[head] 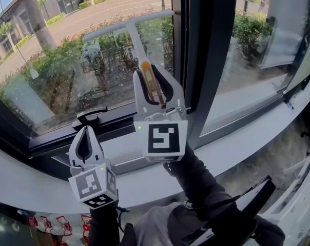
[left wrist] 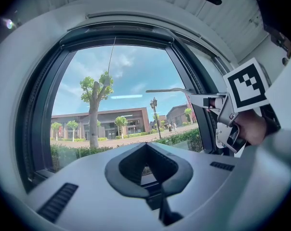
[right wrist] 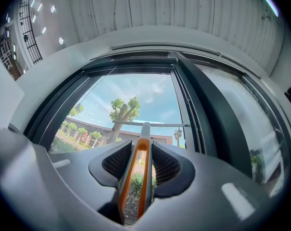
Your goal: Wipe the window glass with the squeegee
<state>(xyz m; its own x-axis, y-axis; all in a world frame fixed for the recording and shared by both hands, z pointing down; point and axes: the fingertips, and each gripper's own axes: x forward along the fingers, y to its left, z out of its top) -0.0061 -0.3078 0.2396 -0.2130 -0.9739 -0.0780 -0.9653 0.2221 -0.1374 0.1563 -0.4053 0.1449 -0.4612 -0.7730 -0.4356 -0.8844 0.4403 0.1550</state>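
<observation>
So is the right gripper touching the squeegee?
Touching. The right gripper view shows the right gripper with both jaws pressed on the squeegee handle, no gap on either side.

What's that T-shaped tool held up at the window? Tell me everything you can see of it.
It is a T-shaped squeegee: a long pale grey blade bar on top, a slim neck, and a grey handle with orange edging. The right gripper clamps the handle between its fingers, holding it upright, bar slightly tilted, before the window glass. Whether the blade touches the pane can't be told.
</observation>
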